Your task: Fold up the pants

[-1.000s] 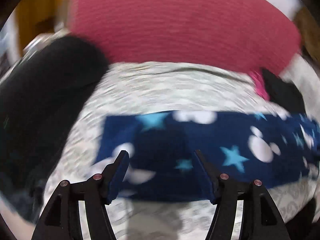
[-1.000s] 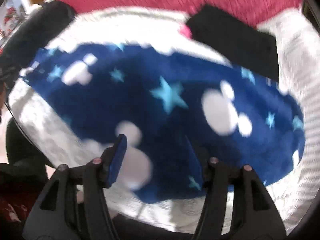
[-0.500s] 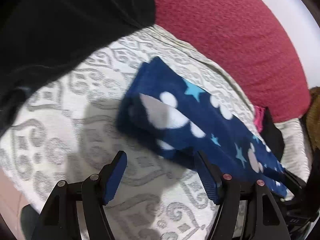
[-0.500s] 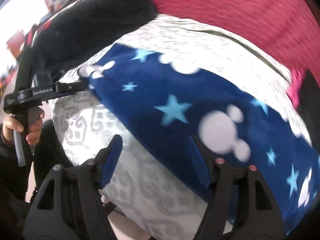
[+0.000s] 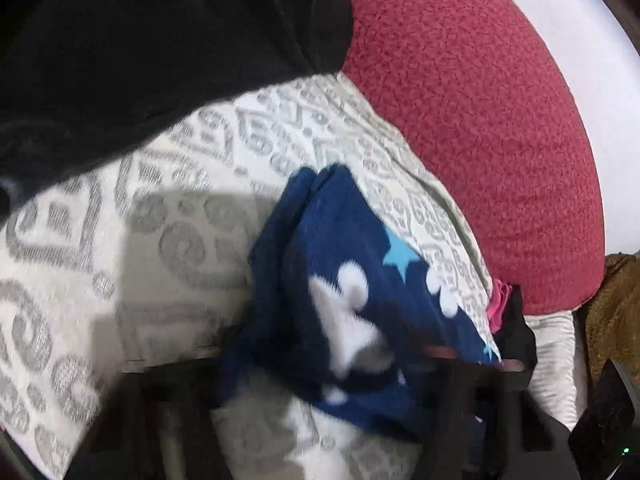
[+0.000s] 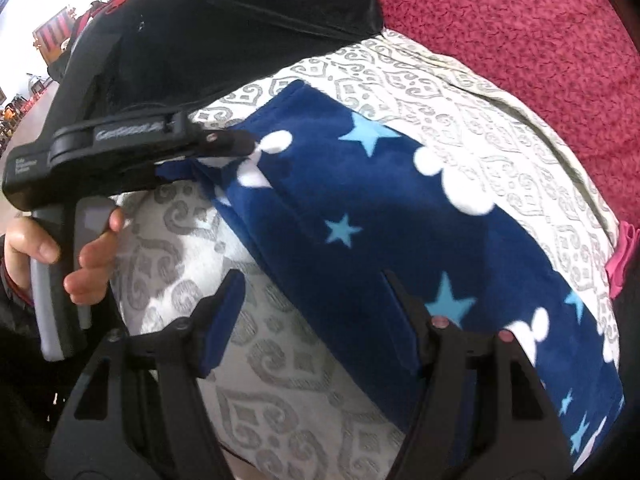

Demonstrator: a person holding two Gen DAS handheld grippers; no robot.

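The pants (image 6: 392,216) are navy fleece with light blue stars and white mouse heads, lying as a long folded strip on a white and grey patterned cover (image 6: 280,364). In the right wrist view my left gripper (image 6: 240,146) reaches the strip's left end, its fingers at the fabric's corner. In the left wrist view that end (image 5: 340,280) lies bunched between my blurred fingers (image 5: 320,364). My right gripper (image 6: 316,320) is open at the strip's near edge, its right finger over the fabric.
A black cushion (image 5: 152,40) lies at the left end of the cover. A red textured cushion (image 5: 472,112) runs along the back. A black item with pink cloth (image 5: 508,316) sits at the strip's far right end.
My left gripper has moved in onto the pants' left end, and the fabric now bunches between its fingers. My right gripper has shifted slightly, staying open at the near edge.
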